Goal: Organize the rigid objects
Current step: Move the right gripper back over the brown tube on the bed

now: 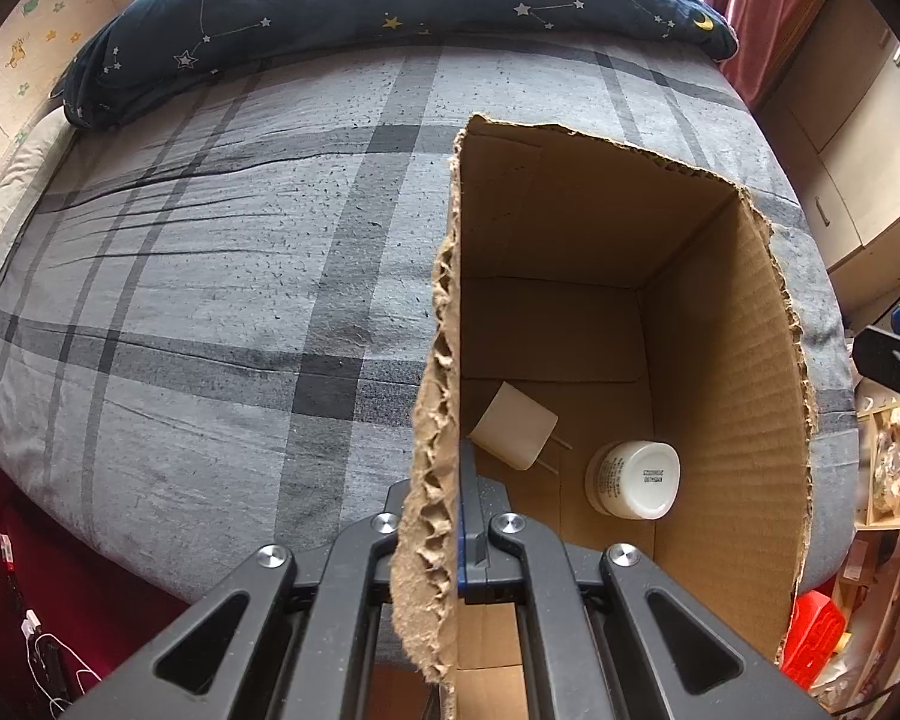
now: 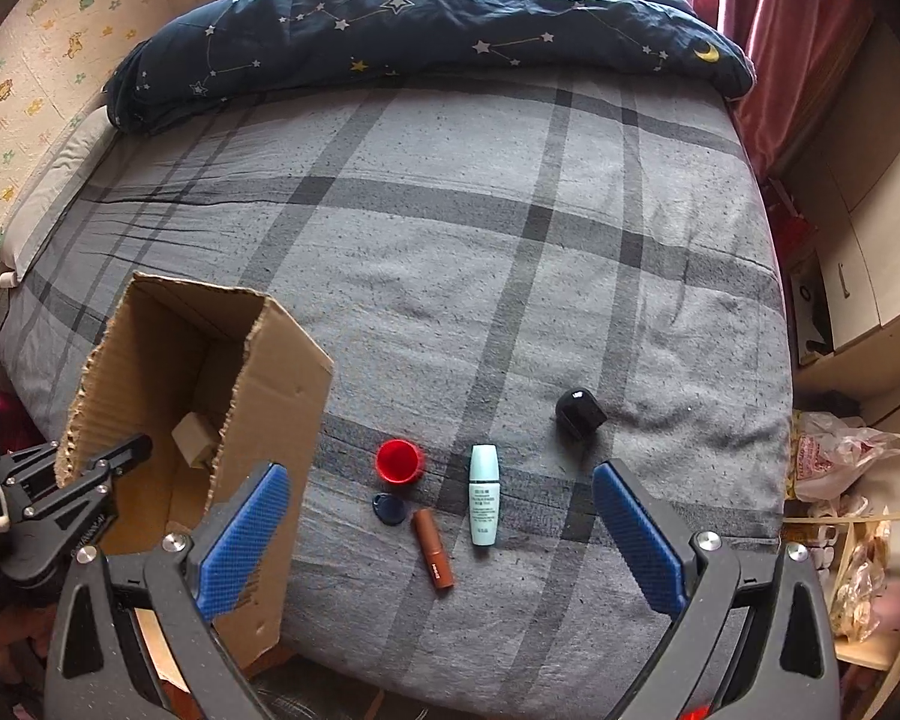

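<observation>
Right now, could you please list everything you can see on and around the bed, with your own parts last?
cardboard box: one, brown, open-topped, near left part of bed
white plug adapter: one, inside box on its floor
white jar: one, inside box, beside adapter
red cap: one, on sheet right of box
dark blue disc: one, just in front of red cap
brown tube: one, lying right of disc
pale green bottle: one, lying right of tube
black object: one, behind bottle, to the right
quilt: one, navy with stars, far end of bed
left gripper: jaws shut on box wall
right gripper: jaws open, holding nothing
</observation>
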{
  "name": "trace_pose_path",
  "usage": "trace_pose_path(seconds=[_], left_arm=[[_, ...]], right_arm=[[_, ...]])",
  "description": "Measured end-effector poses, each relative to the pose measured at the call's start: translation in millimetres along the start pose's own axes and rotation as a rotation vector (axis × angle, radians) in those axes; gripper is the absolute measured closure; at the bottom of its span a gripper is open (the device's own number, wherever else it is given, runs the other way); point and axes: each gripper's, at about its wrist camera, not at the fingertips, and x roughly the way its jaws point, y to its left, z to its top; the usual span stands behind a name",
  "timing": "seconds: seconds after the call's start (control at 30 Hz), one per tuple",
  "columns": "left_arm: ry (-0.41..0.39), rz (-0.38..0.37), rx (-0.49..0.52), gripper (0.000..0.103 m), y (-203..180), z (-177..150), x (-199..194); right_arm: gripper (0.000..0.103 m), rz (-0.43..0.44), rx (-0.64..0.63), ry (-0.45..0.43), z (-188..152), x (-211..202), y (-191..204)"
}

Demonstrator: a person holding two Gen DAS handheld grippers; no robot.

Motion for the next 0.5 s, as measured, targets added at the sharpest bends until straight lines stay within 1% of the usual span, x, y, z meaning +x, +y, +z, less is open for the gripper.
trace_pose_path(seconds=[0.23, 0.5], left_arm=[[0.004, 0.008, -0.019, 0.102, 4.0, -1.0, 1.2], [0.009, 0.017, -0.063, 0.102, 6.2, -4.1, 3.4]], right_arm=[[0.0, -0.027, 0.029, 0.007, -17.7, 22.8, -11.1], [0.0, -0.05, 0.05, 0.031, -44.4, 63.1, -14.4]])
